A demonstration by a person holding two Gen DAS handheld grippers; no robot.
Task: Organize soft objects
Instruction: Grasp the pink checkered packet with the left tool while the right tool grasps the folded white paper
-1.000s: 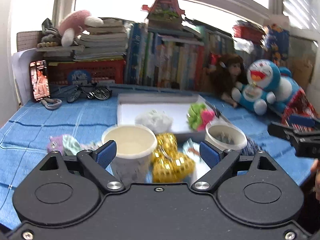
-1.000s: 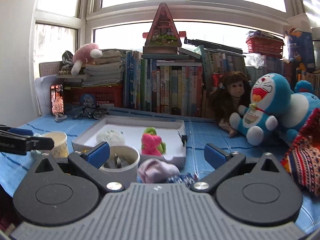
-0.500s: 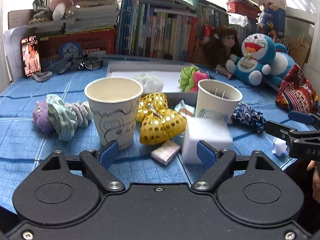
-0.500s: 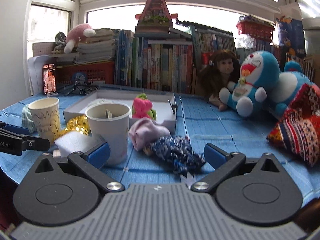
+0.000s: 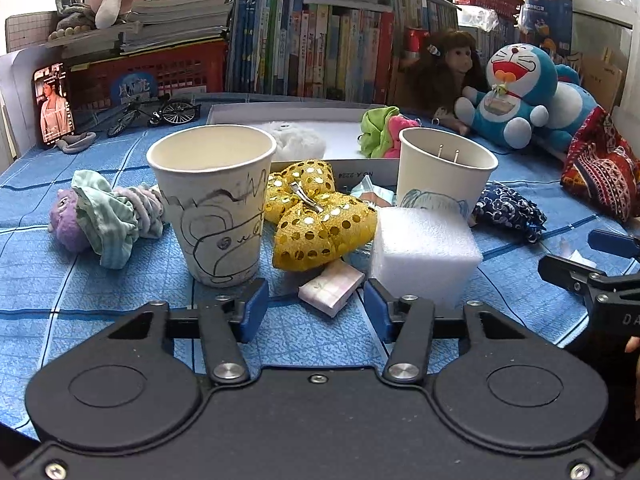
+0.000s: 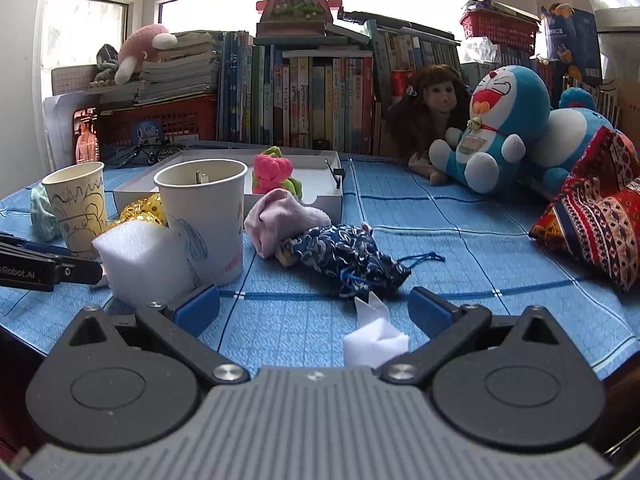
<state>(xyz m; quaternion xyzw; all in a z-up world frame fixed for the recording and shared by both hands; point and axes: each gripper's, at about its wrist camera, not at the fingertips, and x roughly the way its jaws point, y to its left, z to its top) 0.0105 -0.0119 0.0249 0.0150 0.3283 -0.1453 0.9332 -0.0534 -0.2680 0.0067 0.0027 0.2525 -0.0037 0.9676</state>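
Observation:
My left gripper (image 5: 314,310) hangs low over the blue cloth, its jaws closing with nothing pressed between the pads. A small pink packet (image 5: 332,286) lies just ahead of the tips. Beyond it sit a gold sequined bow (image 5: 316,220), a white foam block (image 5: 424,252) and two paper cups (image 5: 212,200) (image 5: 444,172). My right gripper (image 6: 314,312) is open, with a scrap of white paper (image 6: 374,340) lying between its fingers. A dark blue pouch (image 6: 348,256) and a pink cloth (image 6: 280,220) lie just ahead. The white tray (image 5: 288,114) holds a green-pink scrunchie (image 5: 382,132) and a white fluffy piece (image 5: 298,140).
A purple plush wrapped in green cloth (image 5: 100,216) lies at the left. A doll (image 6: 428,120), a blue cat plush (image 6: 496,120) and a patterned cloth (image 6: 592,216) are at the right. Books (image 6: 312,92), a phone (image 5: 54,104) and a toy bicycle (image 5: 156,114) line the back.
Both grippers have sunk toward the table and tipped downward, so the cups and soft things now sit higher in view. The left jaws have narrowed markedly.

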